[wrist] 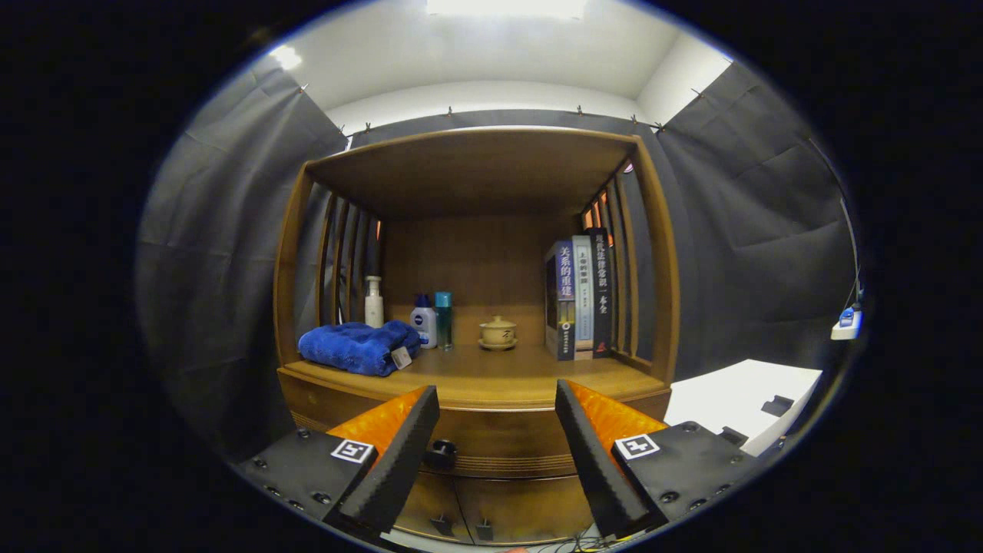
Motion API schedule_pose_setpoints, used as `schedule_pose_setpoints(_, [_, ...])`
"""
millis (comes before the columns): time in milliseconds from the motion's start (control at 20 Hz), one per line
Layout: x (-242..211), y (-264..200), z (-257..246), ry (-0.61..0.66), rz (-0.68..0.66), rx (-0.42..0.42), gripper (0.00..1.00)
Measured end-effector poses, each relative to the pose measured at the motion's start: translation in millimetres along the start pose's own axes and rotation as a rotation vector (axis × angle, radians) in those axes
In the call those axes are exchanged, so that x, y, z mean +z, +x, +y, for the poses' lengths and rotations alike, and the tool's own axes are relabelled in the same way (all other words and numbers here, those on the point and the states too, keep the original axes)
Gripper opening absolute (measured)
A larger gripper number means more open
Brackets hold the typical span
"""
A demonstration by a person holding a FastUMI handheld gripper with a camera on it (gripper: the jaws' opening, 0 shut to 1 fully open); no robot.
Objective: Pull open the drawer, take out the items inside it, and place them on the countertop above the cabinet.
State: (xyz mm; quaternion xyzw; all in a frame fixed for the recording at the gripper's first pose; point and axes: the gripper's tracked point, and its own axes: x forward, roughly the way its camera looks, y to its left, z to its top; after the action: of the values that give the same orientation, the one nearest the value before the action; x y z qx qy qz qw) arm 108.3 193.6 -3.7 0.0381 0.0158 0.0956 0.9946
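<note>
Gripper (498,418) wide open, empty, facing the closed drawer (491,442) and its knob (441,453)

the gripper (498,422) is held level and points straight ahead, its two fingers (399,453) spread wide apart with an open gap between them. nothing sits between the fingers and neither one presses on anything. left finger and right finger lean slightly inward toward their far tips, each mounted on a block nearer the camera.
</note>
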Motion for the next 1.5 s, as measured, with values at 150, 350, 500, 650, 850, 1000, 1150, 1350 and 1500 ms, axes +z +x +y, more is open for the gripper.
schedule_pose_setpoints(150, [-31,20,22,-0.006,0.043,0.017,0.98])
schedule_pose_setpoints(350, [-70,35,31,0.000,0.113,0.005,0.98])
schedule_pose_setpoints(500, [-86,44,30,0.000,0.128,-0.016,0.98])
schedule_pose_setpoints(650, [-99,53,33,-0.016,0.138,-0.017,0.98])
schedule_pose_setpoints(850, [-112,63,39,-0.063,0.151,-0.010,0.98])
schedule_pose_setpoints(1000, [-122,72,43,-0.085,0.162,-0.008,0.96])
schedule_pose_setpoints(1150, [-131,77,50,-0.069,0.187,0.000,0.92])
schedule_pose_setpoints(1350, [-133,81,46,-0.069,0.187,-0.027,0.78])
schedule_pose_setpoints(1500, [-137,79,55,-0.047,0.195,-0.007,0.62])
